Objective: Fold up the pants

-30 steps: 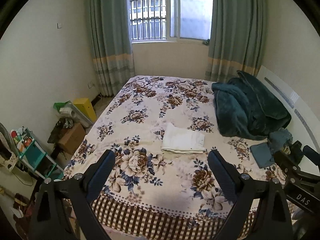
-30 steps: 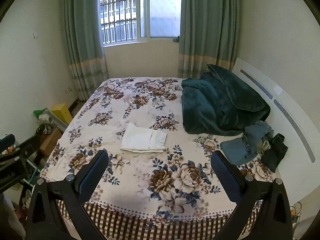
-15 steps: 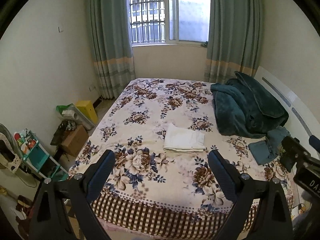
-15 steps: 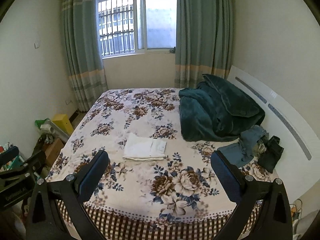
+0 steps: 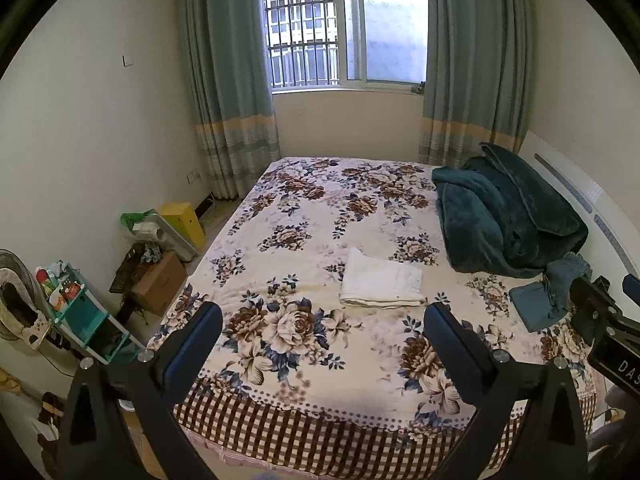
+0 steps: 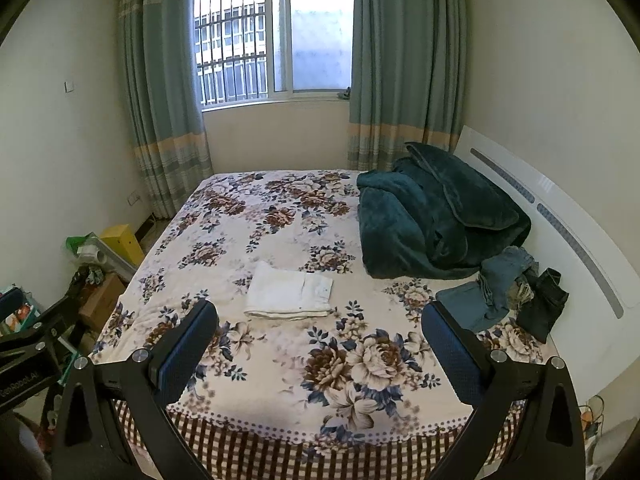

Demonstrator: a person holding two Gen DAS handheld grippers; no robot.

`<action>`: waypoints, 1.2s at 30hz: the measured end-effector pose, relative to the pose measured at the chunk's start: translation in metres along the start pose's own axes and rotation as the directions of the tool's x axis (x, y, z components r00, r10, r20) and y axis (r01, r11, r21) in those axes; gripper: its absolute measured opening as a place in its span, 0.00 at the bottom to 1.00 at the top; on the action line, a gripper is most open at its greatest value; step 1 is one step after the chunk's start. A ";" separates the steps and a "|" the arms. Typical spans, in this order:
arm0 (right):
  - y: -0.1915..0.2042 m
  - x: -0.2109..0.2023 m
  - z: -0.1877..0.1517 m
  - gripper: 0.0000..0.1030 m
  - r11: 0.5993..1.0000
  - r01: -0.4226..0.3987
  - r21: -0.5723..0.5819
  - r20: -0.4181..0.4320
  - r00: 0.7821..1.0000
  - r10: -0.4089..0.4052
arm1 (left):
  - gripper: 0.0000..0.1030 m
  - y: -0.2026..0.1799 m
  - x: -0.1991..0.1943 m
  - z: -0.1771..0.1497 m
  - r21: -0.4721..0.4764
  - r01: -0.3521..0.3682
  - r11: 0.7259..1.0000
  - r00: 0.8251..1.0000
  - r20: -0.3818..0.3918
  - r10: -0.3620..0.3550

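White pants (image 5: 382,283) lie folded flat mid-bed (image 5: 304,208), apparently in a neat rectangle. The left gripper (image 5: 322,330) and right gripper (image 6: 320,330) hang spread wide and empty above the bed's foot, well apart from them.

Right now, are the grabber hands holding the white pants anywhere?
No, nothing is held. The left gripper and right gripper are both open, and the folded white pants lie alone on the bed.
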State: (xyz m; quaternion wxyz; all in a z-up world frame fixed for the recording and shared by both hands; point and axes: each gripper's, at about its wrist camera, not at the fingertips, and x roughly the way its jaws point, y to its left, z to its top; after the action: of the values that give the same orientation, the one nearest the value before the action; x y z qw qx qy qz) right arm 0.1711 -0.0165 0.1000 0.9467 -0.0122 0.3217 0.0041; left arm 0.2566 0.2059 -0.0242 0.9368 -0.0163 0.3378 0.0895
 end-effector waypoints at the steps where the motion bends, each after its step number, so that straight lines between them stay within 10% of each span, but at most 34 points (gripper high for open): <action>1: 0.000 0.001 0.000 1.00 1.000 -0.003 0.001 0.000 1.000 0.003 | 1.00 0.000 0.000 0.000 0.000 -0.001 1.000 1.000 0.002 0.001; 36: 0.023 0.016 -0.012 1.00 0.999 -0.040 -0.009 -0.016 0.999 0.039 | 1.00 -0.007 0.002 0.009 0.002 0.024 1.000 1.000 -0.004 -0.024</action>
State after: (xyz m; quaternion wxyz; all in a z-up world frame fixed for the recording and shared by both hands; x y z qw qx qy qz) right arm 0.1759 0.0065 0.0805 0.9439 -0.0104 0.3291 0.0243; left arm 0.2656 0.2003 -0.0187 0.9372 -0.0198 0.3394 0.0778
